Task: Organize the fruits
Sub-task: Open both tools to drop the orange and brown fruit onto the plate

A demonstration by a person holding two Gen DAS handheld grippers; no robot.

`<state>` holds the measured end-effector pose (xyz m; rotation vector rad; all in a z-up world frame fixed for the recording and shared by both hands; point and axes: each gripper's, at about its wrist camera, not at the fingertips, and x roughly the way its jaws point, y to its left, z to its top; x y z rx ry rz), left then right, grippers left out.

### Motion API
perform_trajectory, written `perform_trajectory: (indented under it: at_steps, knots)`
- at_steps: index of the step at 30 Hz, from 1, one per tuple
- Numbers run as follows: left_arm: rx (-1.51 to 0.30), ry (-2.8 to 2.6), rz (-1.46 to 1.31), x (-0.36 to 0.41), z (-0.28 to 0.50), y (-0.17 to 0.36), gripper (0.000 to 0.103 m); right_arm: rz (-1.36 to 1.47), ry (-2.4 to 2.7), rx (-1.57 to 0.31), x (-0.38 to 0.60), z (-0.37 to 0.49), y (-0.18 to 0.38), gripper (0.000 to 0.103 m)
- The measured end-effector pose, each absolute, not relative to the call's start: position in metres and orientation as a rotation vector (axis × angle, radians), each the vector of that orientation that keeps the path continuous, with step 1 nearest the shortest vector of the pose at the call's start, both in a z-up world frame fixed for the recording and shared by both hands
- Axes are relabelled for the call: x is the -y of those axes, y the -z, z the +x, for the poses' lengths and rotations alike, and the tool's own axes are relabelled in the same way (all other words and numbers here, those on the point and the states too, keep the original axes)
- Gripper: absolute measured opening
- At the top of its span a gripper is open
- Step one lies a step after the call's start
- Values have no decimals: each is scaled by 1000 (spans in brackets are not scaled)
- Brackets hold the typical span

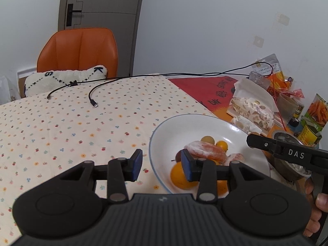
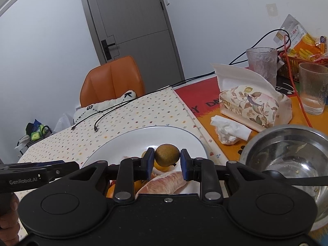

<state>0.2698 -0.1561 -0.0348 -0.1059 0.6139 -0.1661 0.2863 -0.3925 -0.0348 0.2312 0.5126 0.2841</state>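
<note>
The right gripper (image 2: 167, 162) holds a green fruit (image 2: 166, 157) over the plate (image 2: 123, 143). Next, drop it. The left gripper (image 1: 162, 165), at 9 o'clock, gapes empty.

The left tongs (image 1: 162, 165) hang open over the near edge of a white plate (image 1: 174, 131), one blue pad (image 1: 137, 164) above the flowered tablecloth (image 1: 71, 123) and the other above the fruit. On the plate lie peeled orange pieces (image 1: 207, 152), a whole orange (image 1: 178, 176), a small yellow fruit (image 1: 222, 145) and a greenish-brown round fruit (image 1: 207, 139). The right tongs (image 1: 254, 141) reach in from the right over the plate's rim; whether they are open cannot be told. Two black cable ends (image 1: 94, 103) rest on the table. Beyond stands an orange chair (image 1: 80, 49) with a white cushion (image 1: 65, 80).
</note>
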Motion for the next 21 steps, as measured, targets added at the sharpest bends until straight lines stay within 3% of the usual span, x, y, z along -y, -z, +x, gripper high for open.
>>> perform_trajectory:
  at_steps: [9, 16, 21]
  knots:
    - [-619, 132, -96, 145, 272, 31, 46, 232, -273, -512, 389, 300, 37, 26]
    - [-620, 101, -101, 136, 269, 30, 60, 239, -285, -494, 386, 298, 33, 51]
    - [-621, 79, -121, 128, 266, 30, 70, 247, -285, -498, 384, 291, 33, 62]
